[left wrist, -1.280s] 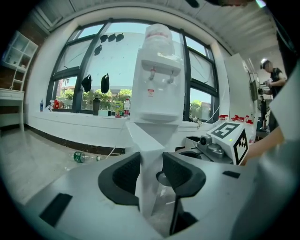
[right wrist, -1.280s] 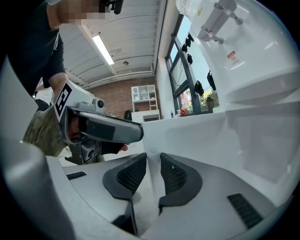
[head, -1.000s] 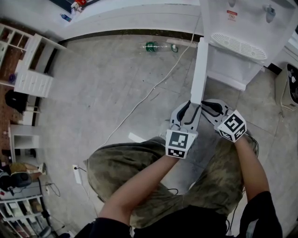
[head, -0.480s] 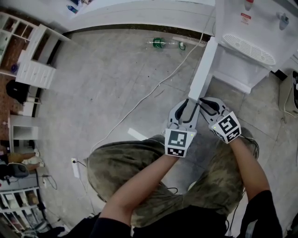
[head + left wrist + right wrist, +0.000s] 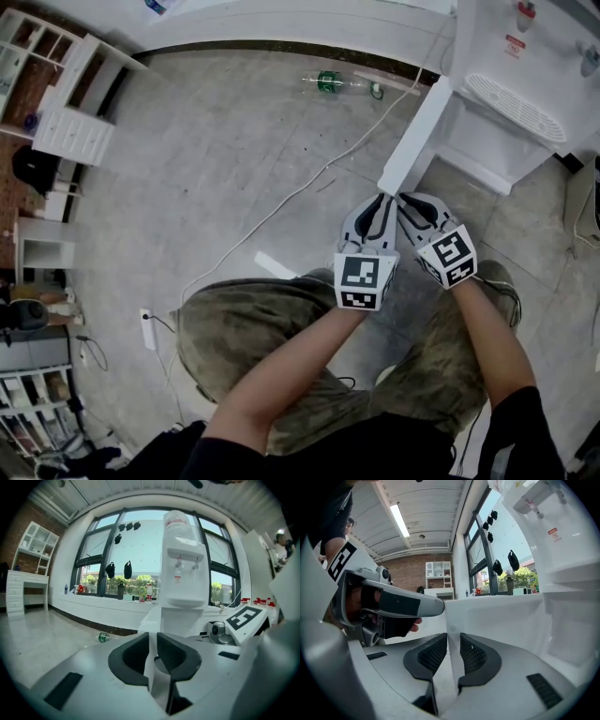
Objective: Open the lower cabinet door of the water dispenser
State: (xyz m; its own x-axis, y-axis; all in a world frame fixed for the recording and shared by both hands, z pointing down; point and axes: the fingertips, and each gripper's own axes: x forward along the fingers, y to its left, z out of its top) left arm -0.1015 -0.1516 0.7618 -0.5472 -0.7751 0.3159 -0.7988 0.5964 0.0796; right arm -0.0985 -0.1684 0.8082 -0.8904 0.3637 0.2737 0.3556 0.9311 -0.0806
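Door (image 5: 419, 131) stands open from dispenser (image 5: 525, 89). The left hand-held gripper (image 5: 379, 200) has just been closing its jaws and now clamps the door's free edge. The right hand-held gripper (image 5: 404, 200) grips the same edge, just beside.

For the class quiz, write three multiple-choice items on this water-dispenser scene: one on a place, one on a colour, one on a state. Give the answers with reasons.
1. Where is the green plastic bottle?
A. lying on the grey floor
B. on the dispenser's drip tray
C. between a gripper's jaws

2. What colour is the lower cabinet door of the water dispenser?
A. black
B. white
C. red

3. What is the state of the right gripper?
A. open and empty
B. shut on the bottle
C. shut on the door's edge

Answers:
1 A, the bottle lies on its side on bare floor.
2 B, the swung-out door is white like the dispenser.
3 C, its pads press both faces of the door's edge.
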